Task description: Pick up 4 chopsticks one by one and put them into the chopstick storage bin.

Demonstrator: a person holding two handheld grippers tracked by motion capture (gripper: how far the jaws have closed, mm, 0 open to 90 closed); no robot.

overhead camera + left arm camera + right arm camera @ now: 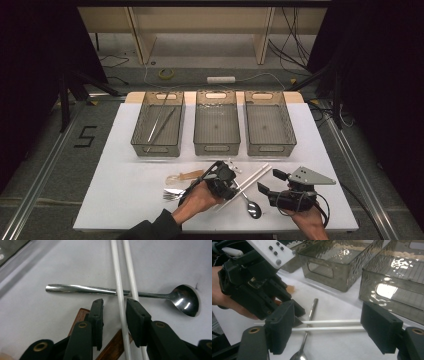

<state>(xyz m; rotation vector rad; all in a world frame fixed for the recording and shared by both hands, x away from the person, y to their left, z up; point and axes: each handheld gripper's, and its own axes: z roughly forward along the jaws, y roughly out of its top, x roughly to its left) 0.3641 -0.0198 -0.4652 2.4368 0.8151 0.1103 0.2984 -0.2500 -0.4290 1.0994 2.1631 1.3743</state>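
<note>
Low in the high view, the left gripper [231, 186] straddles one white chopstick [119, 290], jaws not yet pinching; the right gripper [267, 186] waits released. The spoon [251, 206] and fork [172, 194] remain unsorted. At upper left, one bin [158, 125] already holds utensils.

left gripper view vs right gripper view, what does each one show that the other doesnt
Left gripper view alone: the spoon's bowl in full, a brown wooden piece under the jaws, and the left gripper straddling one of the white chopsticks, its pads not yet pressing.

Right gripper view alone: the grey bins, the left hand holding its gripper from outside, and the right gripper open wide.

Shared: the metal spoon lying under the two chopsticks on the white table.
</note>
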